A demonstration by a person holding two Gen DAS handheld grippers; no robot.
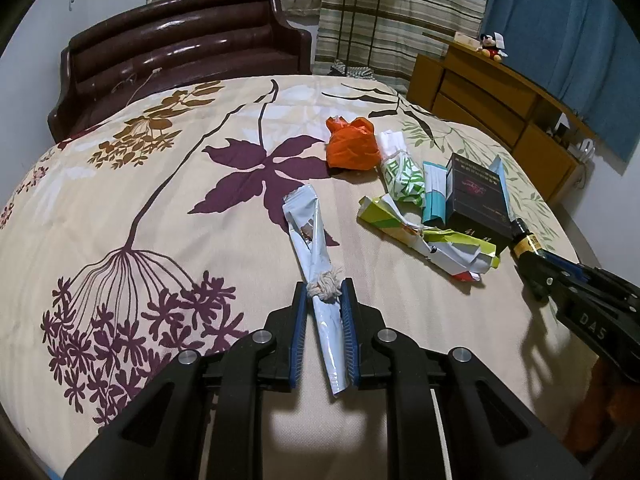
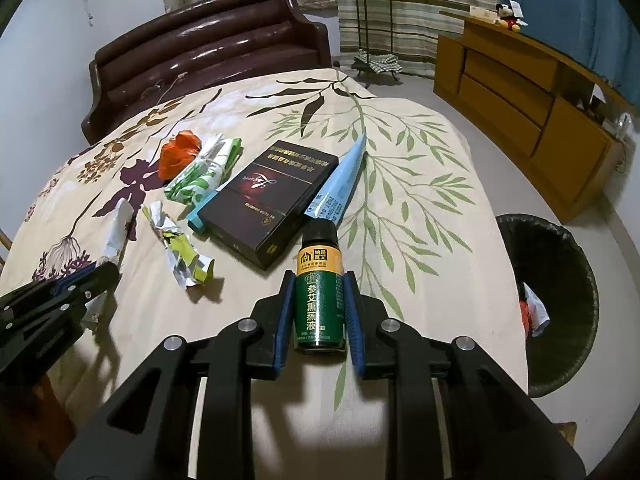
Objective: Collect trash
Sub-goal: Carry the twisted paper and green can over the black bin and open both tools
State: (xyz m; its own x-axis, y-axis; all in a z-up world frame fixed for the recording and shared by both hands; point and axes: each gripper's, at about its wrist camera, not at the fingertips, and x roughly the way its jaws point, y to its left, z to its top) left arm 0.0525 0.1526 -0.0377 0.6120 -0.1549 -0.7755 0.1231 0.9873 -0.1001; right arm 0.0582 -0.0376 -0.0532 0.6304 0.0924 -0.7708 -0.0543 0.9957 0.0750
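Note:
My left gripper [image 1: 323,292] is shut on a long white wrapper tied with string [image 1: 316,248], which lies on the floral bedspread [image 1: 160,208]. My right gripper [image 2: 318,280] is shut on a small green bottle with a black cap [image 2: 320,300]; the bottle also shows in the left wrist view [image 1: 526,240]. More trash lies on the bed: an orange bag [image 1: 352,144], a green-white wrapper [image 1: 402,176], a crumpled yellow-green wrapper [image 1: 432,240], a dark box [image 2: 268,196] and a light blue wrapper [image 2: 344,180].
A black-lined trash bin [image 2: 560,280] stands on the floor right of the bed, with some trash inside. A dark brown headboard [image 1: 180,60] is at the far end. A wooden cabinet [image 2: 540,108] runs along the right wall.

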